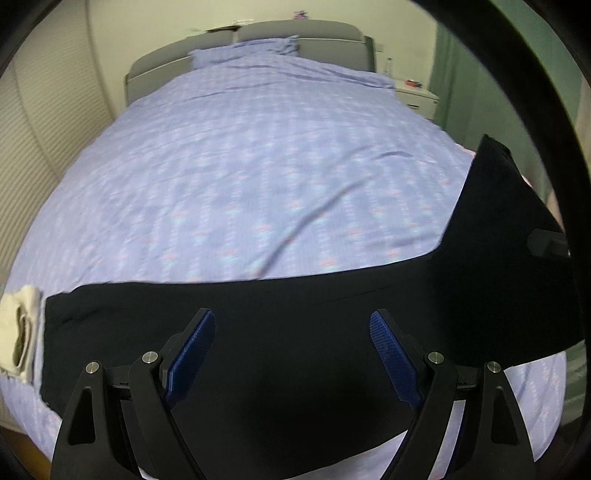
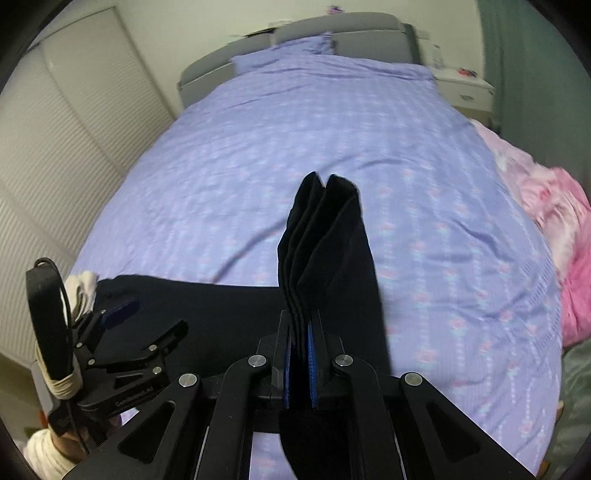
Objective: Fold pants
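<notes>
**A:** So what's the layout here, biggest stuff first?

**B:** The bed [image 1: 240, 166] fills nearly everything, with a lilac patterned cover, a grey headboard [image 1: 295, 33] at the far end and a matching pillow [image 1: 243, 51] against it. Slatted closet doors [image 2: 74, 122] run along the left wall, and a pink blanket [image 2: 554, 221] is bunched at the bed's right edge. There's a white nightstand [image 1: 417, 96] in the far right corner.

**A:** And the pants?

**B:** The black pants [image 1: 295, 332] lie across the near end of the bed, stretched left to right. Their right end is lifted off the cover and rises up on the right side of the left wrist view.

**A:** Who's got hold of them?

**B:** The right gripper [image 2: 299, 354]. Its jaws are squeezed together on several stacked layers of the fabric, which stick up past the fingertips like a fan and also hang below them.

**A:** The other one?

**B:** The left gripper [image 1: 291, 354] hovers over the flat part of the pants with its blue pads [image 1: 192, 354] spread wide, nothing between them. Can't tell if it touches the cloth.

**A:** Anything small?

**B:** A folded cream cloth [image 1: 18, 332] sits just beside the pants' left end.
</notes>
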The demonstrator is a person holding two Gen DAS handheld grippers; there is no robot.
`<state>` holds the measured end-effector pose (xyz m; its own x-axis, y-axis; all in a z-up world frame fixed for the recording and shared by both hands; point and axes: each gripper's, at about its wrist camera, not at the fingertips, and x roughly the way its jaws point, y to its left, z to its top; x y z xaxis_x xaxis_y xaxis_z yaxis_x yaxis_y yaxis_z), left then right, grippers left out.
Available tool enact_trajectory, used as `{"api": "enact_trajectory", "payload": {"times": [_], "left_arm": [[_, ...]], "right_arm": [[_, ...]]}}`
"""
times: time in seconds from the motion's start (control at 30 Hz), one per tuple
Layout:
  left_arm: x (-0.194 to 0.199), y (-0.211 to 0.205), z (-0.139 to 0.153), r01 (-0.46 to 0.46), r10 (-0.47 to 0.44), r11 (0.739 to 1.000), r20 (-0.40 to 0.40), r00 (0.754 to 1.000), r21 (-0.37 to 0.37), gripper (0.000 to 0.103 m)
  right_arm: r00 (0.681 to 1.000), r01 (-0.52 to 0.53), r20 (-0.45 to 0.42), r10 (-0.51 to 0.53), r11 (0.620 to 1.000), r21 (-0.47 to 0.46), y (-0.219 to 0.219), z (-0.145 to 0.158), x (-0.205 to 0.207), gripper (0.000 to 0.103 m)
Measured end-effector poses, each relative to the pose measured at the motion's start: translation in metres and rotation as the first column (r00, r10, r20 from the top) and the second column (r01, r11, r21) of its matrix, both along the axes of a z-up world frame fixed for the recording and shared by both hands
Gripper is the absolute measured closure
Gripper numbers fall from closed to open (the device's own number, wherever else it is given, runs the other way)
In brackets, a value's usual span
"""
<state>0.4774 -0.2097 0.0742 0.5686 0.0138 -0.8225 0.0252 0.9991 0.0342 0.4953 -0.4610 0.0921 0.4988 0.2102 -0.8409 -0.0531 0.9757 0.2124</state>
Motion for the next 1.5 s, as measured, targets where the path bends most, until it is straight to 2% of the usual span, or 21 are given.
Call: {"api": "enact_trajectory", "payload": {"times": [0.17, 0.27, 0.57, 0.6, 0.8, 0.9, 0.93, 0.97, 1.0, 1.07, 1.3, 1.4, 1.5], "left_arm": [[-0.018, 0.066, -0.014, -0.064, 0.063, 0.998, -0.033, 0.997, -0.027, 0.017], [-0.029, 0.095, -0.022, -0.076, 0.076, 0.997, -0.035, 0.996, -0.014, 0.017], [-0.035, 0.154, -0.060, -0.099, 0.097, 0.995, -0.085, 0.992, -0.021, 0.017], [-0.048, 0.166, -0.062, -0.102, 0.100, 0.995, -0.091, 0.991, -0.019, 0.017], [-0.050, 0.188, -0.073, -0.095, 0.096, 0.995, -0.093, 0.991, 0.011, 0.017], [-0.051, 0.201, -0.074, -0.099, 0.100, 0.995, -0.090, 0.991, 0.016, 0.017], [-0.052, 0.203, -0.075, -0.106, 0.107, 0.994, -0.090, 0.990, 0.016, 0.017], [-0.053, 0.207, -0.075, -0.116, 0.117, 0.993, -0.091, 0.989, 0.011, 0.017], [-0.051, 0.205, -0.076, -0.123, 0.123, 0.992, -0.093, 0.988, 0.005, 0.017], [-0.054, 0.209, -0.076, -0.143, 0.141, 0.990, -0.100, 0.985, -0.008, 0.017], [-0.078, 0.224, -0.073, -0.174, 0.171, 0.984, -0.083, 0.982, -0.032, 0.017], [-0.091, 0.233, -0.067, -0.183, 0.179, 0.981, -0.067, 0.982, -0.059, 0.017], [-0.101, 0.248, -0.061, -0.183, 0.178, 0.979, -0.059, 0.982, -0.090, 0.017]], "right_arm": [[0.999, -0.021, -0.039, 0.022, 1.000, 0.018, 0.072, -0.015, 0.008, 0.095], [0.998, -0.027, -0.056, 0.029, 0.999, 0.021, 0.114, -0.029, 0.013, 0.095], [0.974, -0.031, -0.222, 0.047, 0.997, 0.075, 0.218, -0.121, 0.032, 0.095], [0.970, -0.024, -0.239, 0.039, 0.998, 0.066, 0.226, -0.131, 0.033, 0.095], [0.951, 0.010, -0.310, 0.003, 0.999, 0.043, 0.256, -0.175, 0.035, 0.094], [0.936, 0.035, -0.351, -0.014, 0.998, 0.051, 0.262, -0.186, 0.030, 0.085], [0.931, 0.043, -0.364, -0.016, 0.997, 0.067, 0.262, -0.187, 0.030, 0.075], [0.928, 0.048, -0.373, -0.008, 0.994, 0.098, 0.262, -0.188, 0.028, 0.071], [0.925, 0.054, -0.380, 0.005, 0.988, 0.144, 0.262, -0.188, 0.025, 0.067], [0.921, 0.048, -0.387, 0.043, 0.974, 0.221, 0.267, -0.187, 0.019, 0.067], [0.943, -0.030, -0.326, 0.071, 0.991, 0.130, 0.290, -0.158, -0.006, 0.066], [0.953, -0.073, -0.290, 0.086, 0.996, 0.053, 0.308, -0.141, -0.015, 0.052], [0.962, -0.107, -0.256, 0.100, 0.994, -0.016, 0.328, -0.127, -0.023, 0.046]]}}
